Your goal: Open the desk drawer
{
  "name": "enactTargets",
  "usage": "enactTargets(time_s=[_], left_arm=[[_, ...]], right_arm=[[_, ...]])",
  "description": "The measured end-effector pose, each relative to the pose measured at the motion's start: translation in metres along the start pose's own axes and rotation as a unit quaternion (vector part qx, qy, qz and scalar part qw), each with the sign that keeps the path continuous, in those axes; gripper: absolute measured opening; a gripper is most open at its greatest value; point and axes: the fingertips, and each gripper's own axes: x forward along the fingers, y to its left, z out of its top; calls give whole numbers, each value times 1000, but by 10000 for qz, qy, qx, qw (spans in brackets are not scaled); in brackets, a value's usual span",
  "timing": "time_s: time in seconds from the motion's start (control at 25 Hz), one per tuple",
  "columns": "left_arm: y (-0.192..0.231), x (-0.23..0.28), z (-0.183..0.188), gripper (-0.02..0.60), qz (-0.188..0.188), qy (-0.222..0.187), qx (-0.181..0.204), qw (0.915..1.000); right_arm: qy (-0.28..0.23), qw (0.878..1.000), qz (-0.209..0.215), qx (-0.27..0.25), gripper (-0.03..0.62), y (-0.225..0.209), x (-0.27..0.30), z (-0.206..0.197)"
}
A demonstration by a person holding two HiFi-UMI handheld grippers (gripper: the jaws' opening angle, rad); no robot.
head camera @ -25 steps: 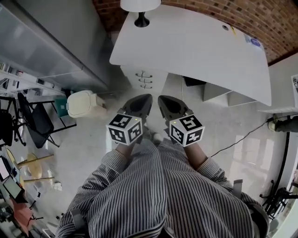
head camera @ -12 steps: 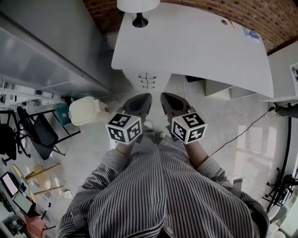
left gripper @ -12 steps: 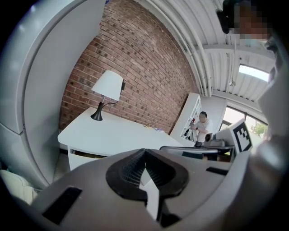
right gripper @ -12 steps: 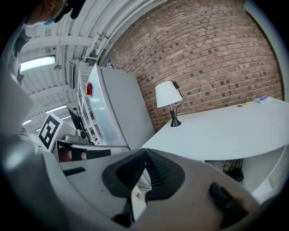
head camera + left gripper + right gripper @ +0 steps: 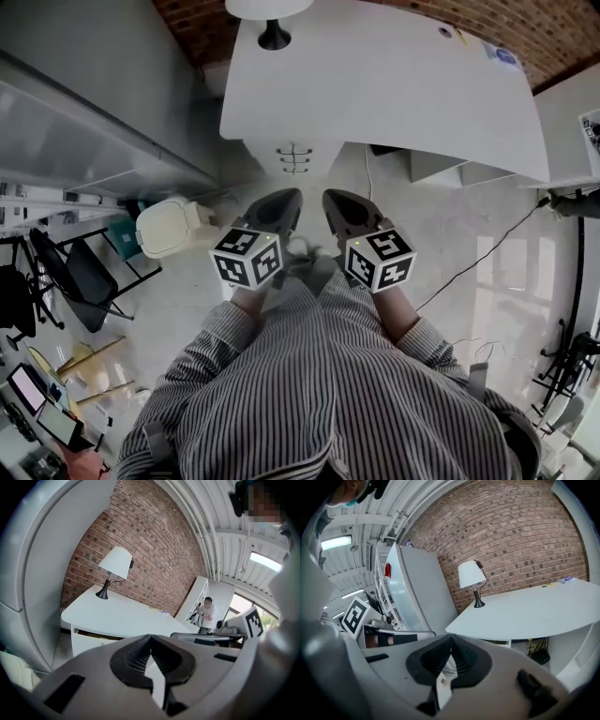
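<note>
- The drawer stack point(image 5: 293, 159) sits under the counter's point(image 5: 394, 84) near edge, handles facing the person; it looks closed.
- The left tool point(image 5: 284, 204) and right tool point(image 5: 336, 204), both pressed together and empty, point at the counter from well short of it; probably just approaching.

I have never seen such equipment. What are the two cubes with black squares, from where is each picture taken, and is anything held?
There is no robot: a person holds a two-jaw gripper in each hand. The patterned cubes are parts of those grippers. The wide picture comes from a camera on the person's head, looking down: the left gripper shows at left, the right gripper at right. The other two pictures come from cameras riding on each gripper, looking along its jaws. Both pairs of jaws are shut and hold nothing. Ahead stands a white desk with a lamp on it and drawers below, not yet touched.
</note>
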Motion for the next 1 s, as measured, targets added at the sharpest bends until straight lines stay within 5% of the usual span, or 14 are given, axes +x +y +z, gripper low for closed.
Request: enactTargets(time_s=[0.52, 1.0], left_arm=[[10, 23, -17, 12, 292, 22, -669, 9973], [60, 64, -45, 12, 551, 47, -1234, 9908]], right_arm=[[512, 9981, 326, 126, 17, -21, 6, -20], [876, 9949, 385, 323, 17, -54, 59, -50]])
